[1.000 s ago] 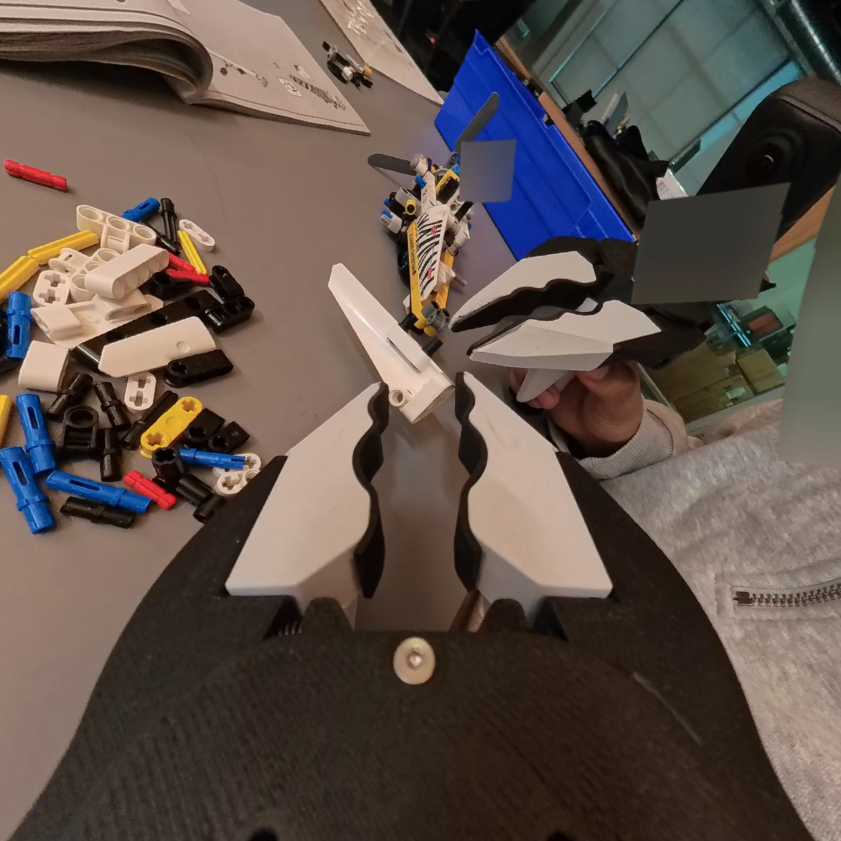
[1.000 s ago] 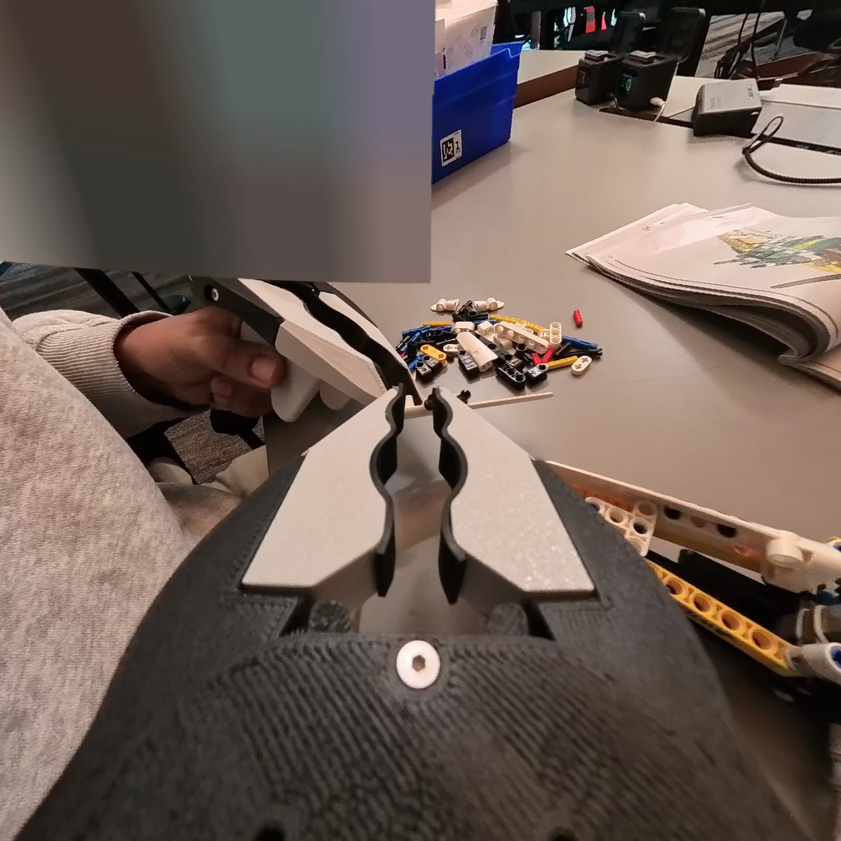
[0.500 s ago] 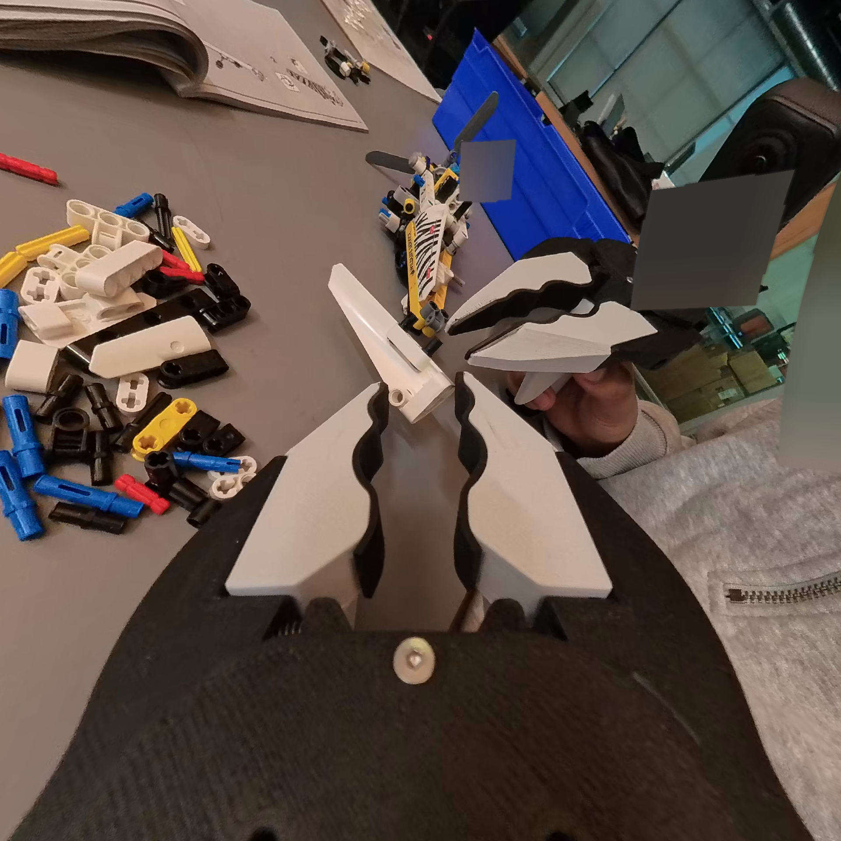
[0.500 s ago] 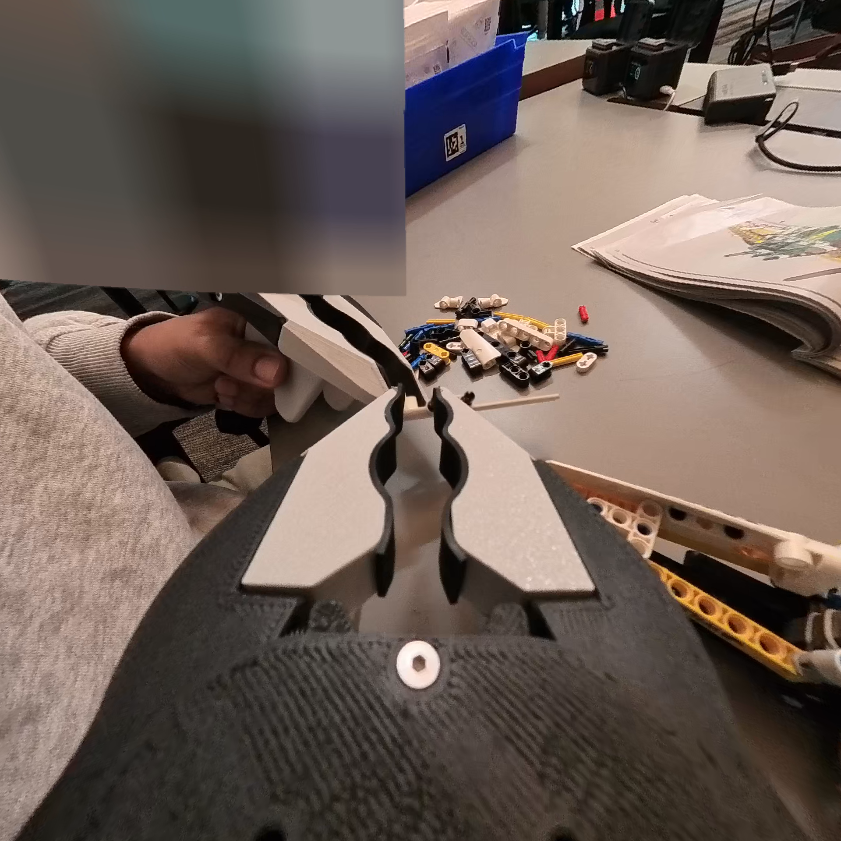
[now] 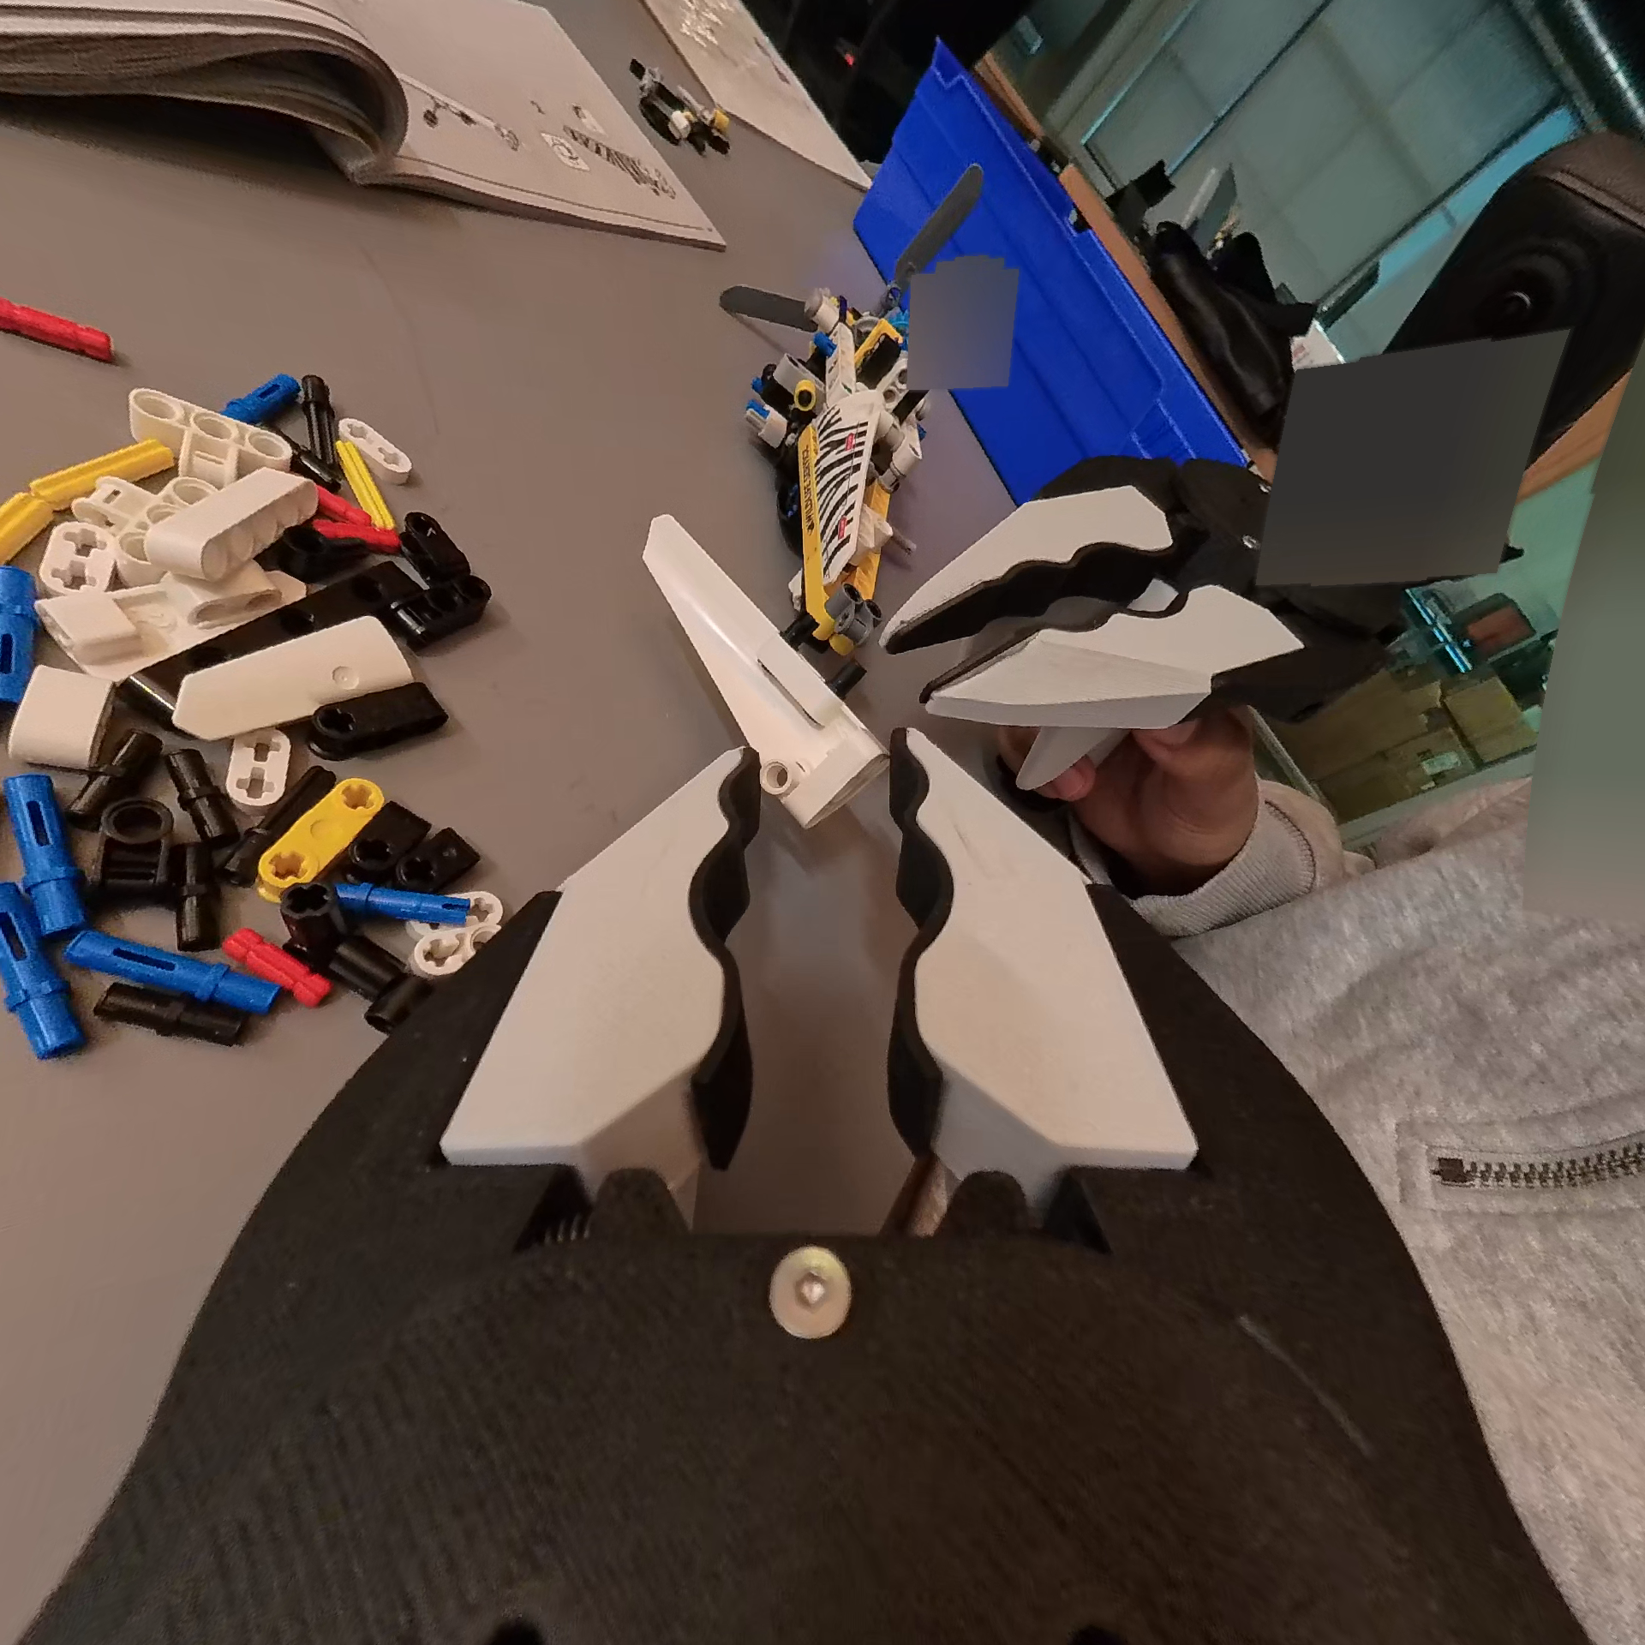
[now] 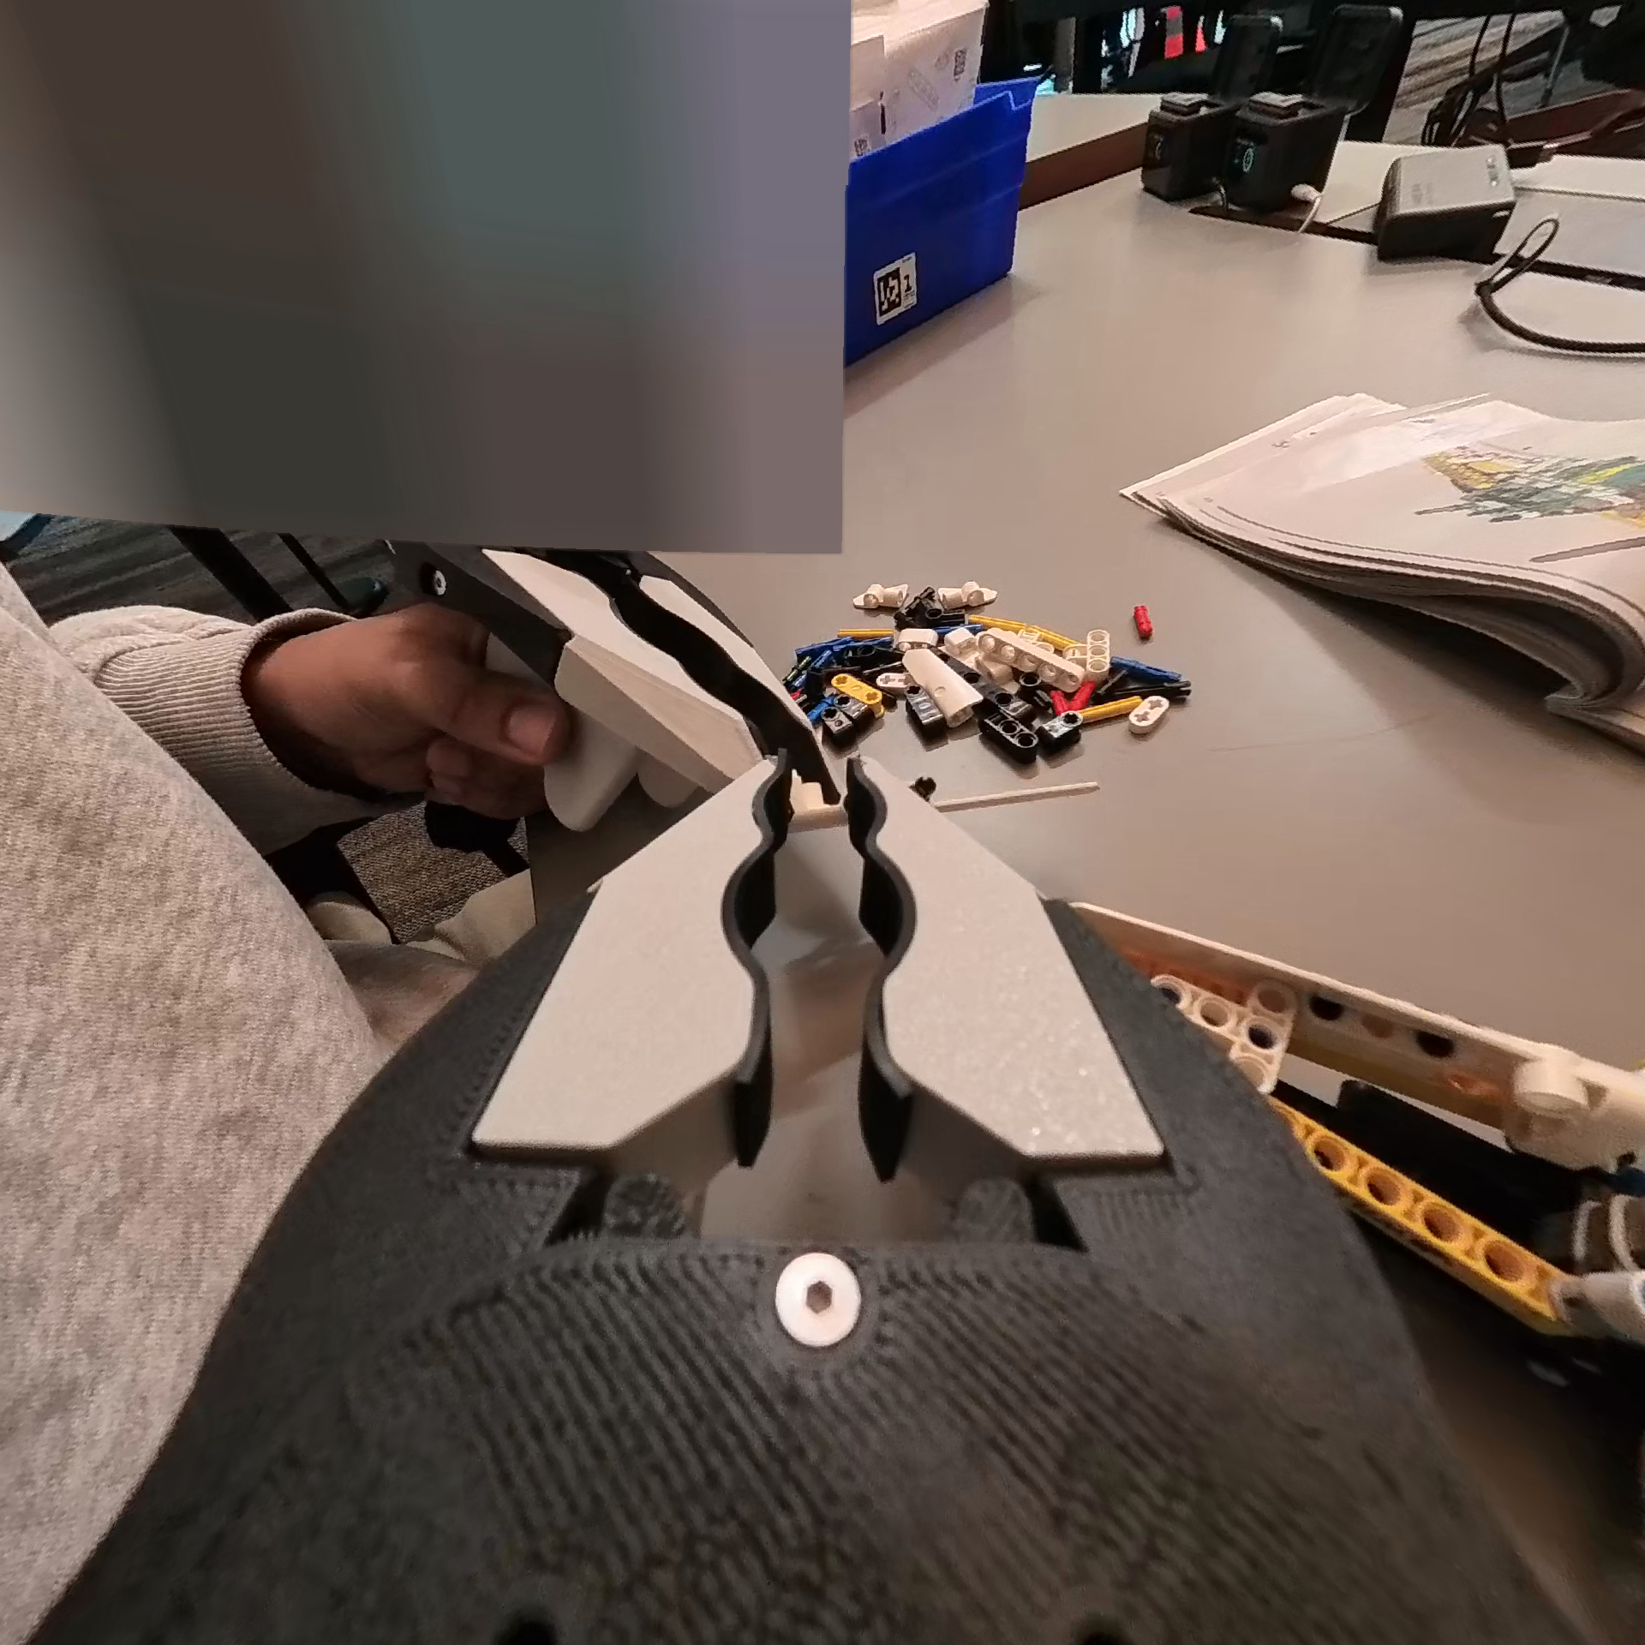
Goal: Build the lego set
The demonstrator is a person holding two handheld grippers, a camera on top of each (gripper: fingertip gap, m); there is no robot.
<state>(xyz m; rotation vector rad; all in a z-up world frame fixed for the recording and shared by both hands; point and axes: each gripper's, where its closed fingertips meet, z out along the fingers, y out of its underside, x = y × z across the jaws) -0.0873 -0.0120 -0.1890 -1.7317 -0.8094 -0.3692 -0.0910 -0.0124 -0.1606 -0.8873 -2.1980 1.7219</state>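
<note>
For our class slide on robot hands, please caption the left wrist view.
Left gripper holds a white wing piece above a grey table, beside loose bricks.

We seem to be in an office or lab workspace: ahead of the right gripper, a long grey table [image 6: 1157, 445] carries a blue bin [image 6: 935, 205], chargers [image 6: 1237, 142] and cables [image 6: 1549, 294], with stacked cartons [image 5: 1442, 730] beyond the left.
</note>
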